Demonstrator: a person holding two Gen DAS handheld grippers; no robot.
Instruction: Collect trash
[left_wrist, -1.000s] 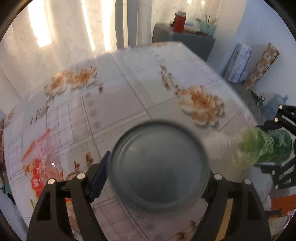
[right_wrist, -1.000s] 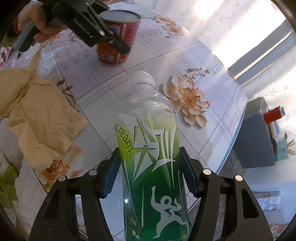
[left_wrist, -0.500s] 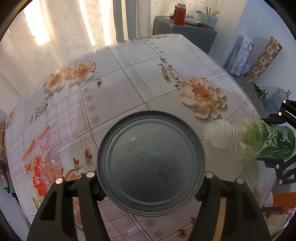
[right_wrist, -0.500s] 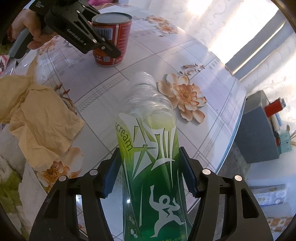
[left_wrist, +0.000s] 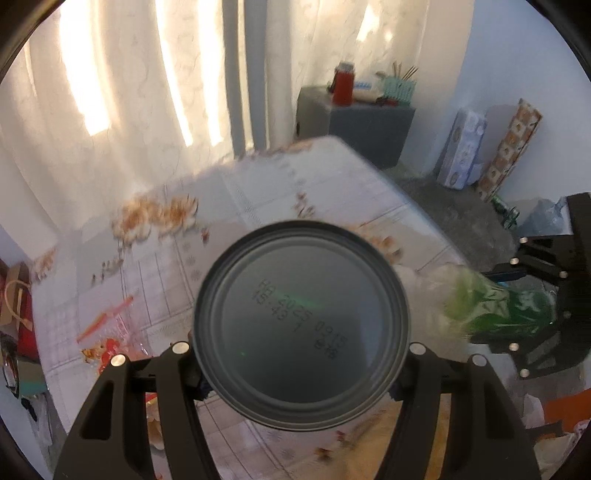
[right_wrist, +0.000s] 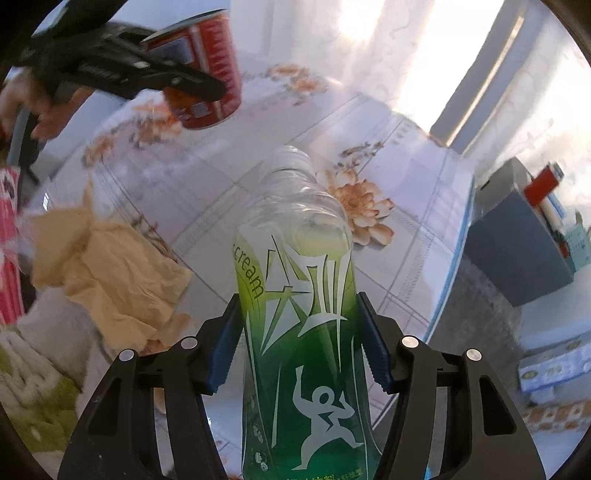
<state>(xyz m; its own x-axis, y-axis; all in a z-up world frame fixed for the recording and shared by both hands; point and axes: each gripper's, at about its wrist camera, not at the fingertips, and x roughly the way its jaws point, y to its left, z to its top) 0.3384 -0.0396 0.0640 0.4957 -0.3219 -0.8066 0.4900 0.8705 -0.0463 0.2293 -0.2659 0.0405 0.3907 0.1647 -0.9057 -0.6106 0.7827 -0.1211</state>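
A metal can (left_wrist: 301, 325) fills the middle of the left wrist view, flat end toward the camera. My left gripper (left_wrist: 299, 369) is shut on its sides. In the right wrist view the same can (right_wrist: 210, 70), red-labelled, hangs tilted above the flowered table (right_wrist: 229, 155). A clear plastic bottle with a green label (right_wrist: 295, 266) lies along my right gripper (right_wrist: 301, 332), whose blue pads (right_wrist: 225, 343) press on both of its sides. That bottle (left_wrist: 491, 306) shows blurred at the right of the left wrist view, off the table.
Crumpled tan paper (right_wrist: 114, 266) and a green-and-white cloth (right_wrist: 37, 387) lie at the table's near left. A red-printed clear wrapper (left_wrist: 107, 343) lies on the table's left side. A grey cabinet (left_wrist: 369, 125) stands beyond the far edge, boxes (left_wrist: 461, 151) by the wall.
The left gripper closed on the can and lifted it off the table, tilting it. The right gripper rose a little with the bottle and rolled slightly.
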